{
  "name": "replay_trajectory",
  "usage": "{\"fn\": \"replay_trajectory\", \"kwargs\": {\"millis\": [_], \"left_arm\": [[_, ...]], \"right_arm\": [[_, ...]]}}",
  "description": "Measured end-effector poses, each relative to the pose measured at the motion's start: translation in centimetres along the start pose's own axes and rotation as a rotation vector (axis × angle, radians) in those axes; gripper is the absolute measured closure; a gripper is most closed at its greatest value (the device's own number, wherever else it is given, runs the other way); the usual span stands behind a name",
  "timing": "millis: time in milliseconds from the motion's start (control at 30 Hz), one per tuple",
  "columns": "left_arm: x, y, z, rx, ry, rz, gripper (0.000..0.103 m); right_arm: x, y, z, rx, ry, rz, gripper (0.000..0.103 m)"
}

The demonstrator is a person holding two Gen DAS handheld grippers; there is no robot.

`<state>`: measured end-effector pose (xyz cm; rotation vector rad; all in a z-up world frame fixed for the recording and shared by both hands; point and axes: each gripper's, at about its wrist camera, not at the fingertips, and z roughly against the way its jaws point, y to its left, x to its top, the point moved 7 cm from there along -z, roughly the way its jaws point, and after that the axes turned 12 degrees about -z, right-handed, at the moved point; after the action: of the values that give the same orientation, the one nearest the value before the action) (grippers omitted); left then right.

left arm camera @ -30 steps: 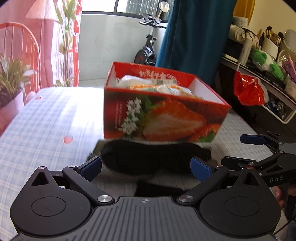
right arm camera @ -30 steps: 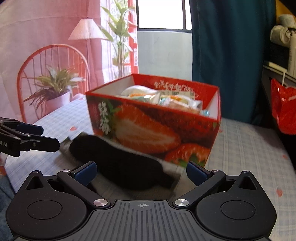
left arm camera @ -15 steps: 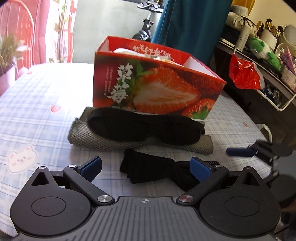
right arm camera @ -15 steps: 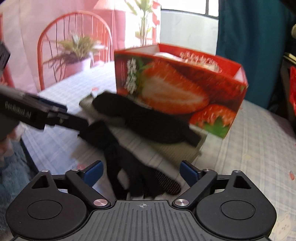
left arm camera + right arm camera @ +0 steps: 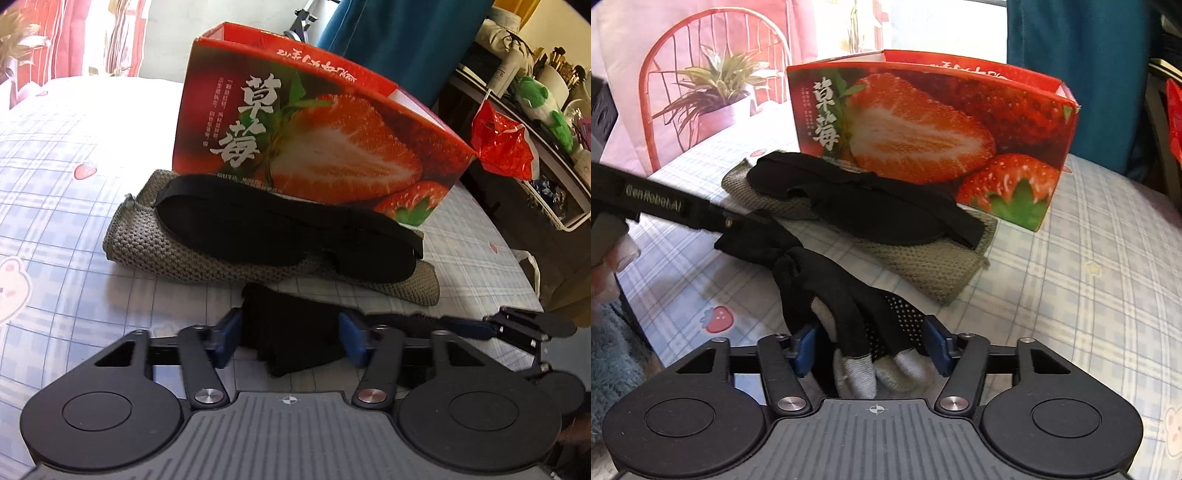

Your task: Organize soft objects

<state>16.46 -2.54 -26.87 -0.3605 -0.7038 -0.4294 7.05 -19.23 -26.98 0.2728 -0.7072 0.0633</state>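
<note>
Right wrist view alone shows the glove's point(image 5: 849, 314) grey fingertips between the closing right gripper point(image 5: 873, 345); left gripper point(image 5: 291, 338) closes around its cuff (neither visibly clamped).

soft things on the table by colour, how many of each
black: 2, the sleep mask and the glove with grey fingertips
grey: 1, the knitted cloth under the mask
total: 3
</note>
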Motion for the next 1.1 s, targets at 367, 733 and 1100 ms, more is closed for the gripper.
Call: {"fn": "replay_trajectory", "kwargs": {"millis": [367, 733, 1100], "left_arm": [[-1.0, 0.0, 0.2, 0.000, -0.019, 0.001, 0.067], [-1.1, 0.1, 0.4, 0.002, -0.027, -0.009, 0.067], [-1.4, 0.3, 0.5, -0.004, -0.032, -0.003, 0.071]], "right_arm": [[0.4, -0.4, -0.2, 0.014, -0.028, -0.046, 0.062], [0.0, 0.0, 0.0, 0.036, -0.054, -0.067, 0.080], [-0.6, 0.3, 0.3, 0.062, -0.084, -0.132, 0.086]]}}
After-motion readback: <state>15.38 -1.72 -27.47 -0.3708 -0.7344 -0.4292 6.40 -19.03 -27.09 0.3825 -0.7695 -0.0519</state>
